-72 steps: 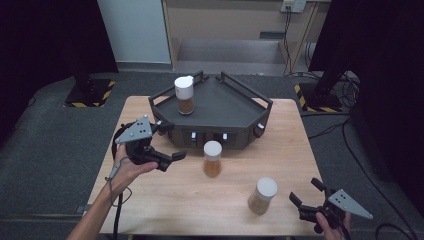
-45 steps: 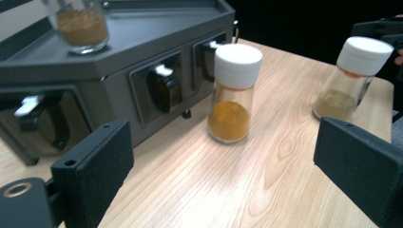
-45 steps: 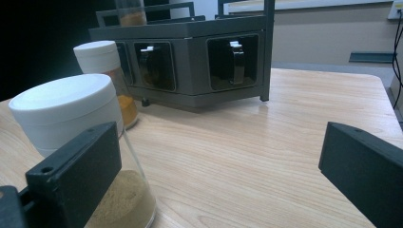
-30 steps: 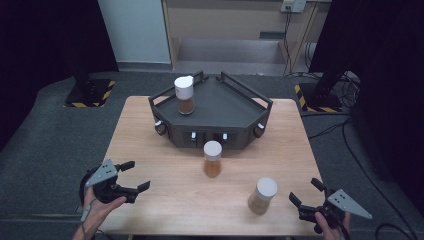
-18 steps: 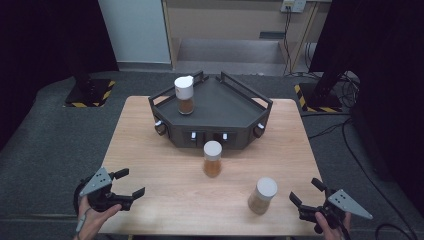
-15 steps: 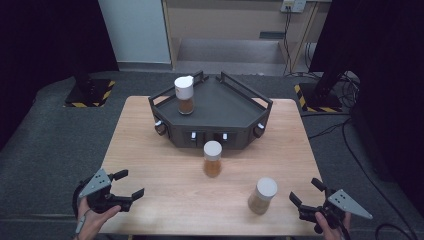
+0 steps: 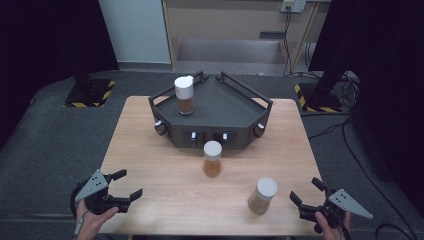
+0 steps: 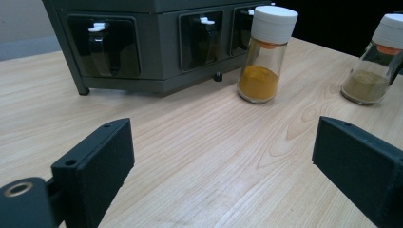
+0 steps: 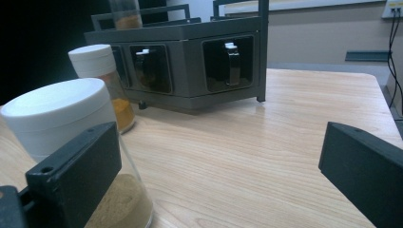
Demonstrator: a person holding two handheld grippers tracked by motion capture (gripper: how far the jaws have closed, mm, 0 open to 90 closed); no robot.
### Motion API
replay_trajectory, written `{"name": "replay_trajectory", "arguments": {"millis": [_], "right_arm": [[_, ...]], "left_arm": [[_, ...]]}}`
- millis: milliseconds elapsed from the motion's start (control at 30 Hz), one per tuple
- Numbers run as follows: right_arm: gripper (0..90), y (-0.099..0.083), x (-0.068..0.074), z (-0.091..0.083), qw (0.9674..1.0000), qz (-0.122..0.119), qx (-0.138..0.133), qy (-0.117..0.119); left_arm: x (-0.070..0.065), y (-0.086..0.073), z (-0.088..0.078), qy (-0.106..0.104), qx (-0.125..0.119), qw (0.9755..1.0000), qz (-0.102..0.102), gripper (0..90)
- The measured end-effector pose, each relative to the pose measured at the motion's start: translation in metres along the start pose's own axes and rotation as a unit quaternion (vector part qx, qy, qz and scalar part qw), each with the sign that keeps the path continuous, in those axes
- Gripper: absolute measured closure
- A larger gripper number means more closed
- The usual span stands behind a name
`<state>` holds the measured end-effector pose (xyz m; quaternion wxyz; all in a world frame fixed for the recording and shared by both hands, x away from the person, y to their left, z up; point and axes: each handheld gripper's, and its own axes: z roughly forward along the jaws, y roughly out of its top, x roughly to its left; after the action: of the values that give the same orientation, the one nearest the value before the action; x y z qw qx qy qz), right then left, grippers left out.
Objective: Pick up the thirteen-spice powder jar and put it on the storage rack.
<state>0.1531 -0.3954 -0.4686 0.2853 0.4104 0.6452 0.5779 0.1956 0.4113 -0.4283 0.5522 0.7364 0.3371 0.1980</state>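
Note:
Three white-capped spice jars are in play. One jar (image 7: 184,95) stands on top of the dark spice rack (image 7: 235,107) at the table's far side. A jar of orange powder (image 7: 212,158) (image 8: 266,54) stands in front of the rack. A third jar with tan powder (image 7: 262,195) (image 9: 71,137) stands near the front right. My left gripper (image 7: 129,183) (image 8: 223,161) hovers open at the front-left corner, nothing between its jaws. My right gripper (image 7: 305,190) (image 9: 218,175) is open just right of the tan jar, whose side shows behind its left jaw.
The rack's front face (image 8: 142,42) (image 9: 199,57) has several windowed slots with white-topped holders. Bare wooden tabletop (image 7: 165,170) lies between the grippers and the rack. Dark floor, cables and black stands surround the table.
My left gripper has drawn back from beside the rack's left side to the table's front-left corner, sinking a little. The right gripper and all three jars have stayed put.

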Motion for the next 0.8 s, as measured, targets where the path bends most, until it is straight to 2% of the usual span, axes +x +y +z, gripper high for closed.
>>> {"name": "replay_trajectory", "arguments": {"millis": [67,133,233,333,533,700,800], "right_arm": [[0.8,0.0,0.0,-0.001,1.0,-0.003,-0.003,-0.002],[0.8,-0.001,0.002,-0.002,0.9999,0.003,-0.01,-0.009],[0.8,-0.002,0.005,-0.003,0.9994,0.015,-0.017,-0.027],[0.8,-0.003,0.005,-0.003,0.9991,0.017,-0.022,-0.031],[0.8,-0.003,0.005,0.0,0.9993,0.021,-0.016,-0.027],[1.0,-0.003,0.003,-0.001,0.9996,0.016,-0.012,-0.021],[1.0,-0.004,0.003,-0.001,0.9995,0.019,-0.011,-0.024]], "left_arm": [[0.0,0.0,-0.001,-0.001,-0.004,1.0,-0.001,5.2],[0.0,-0.001,-0.002,-0.005,-0.01,0.9999,-0.005,4.2],[-0.002,-0.002,-0.005,-0.002,-0.016,0.9999,-0.001,3.1],[-0.001,-0.003,-0.008,0.0,-0.02,0.9998,-0.001,2.0],[0.001,-0.005,-0.01,0.005,-0.027,0.9995,-0.014,0.0],[0.001,-0.005,-0.011,0.012,-0.029,0.9995,-0.01,0.0],[0.002,-0.006,-0.012,0.009,-0.031,0.9994,-0.013,0.0]]}}
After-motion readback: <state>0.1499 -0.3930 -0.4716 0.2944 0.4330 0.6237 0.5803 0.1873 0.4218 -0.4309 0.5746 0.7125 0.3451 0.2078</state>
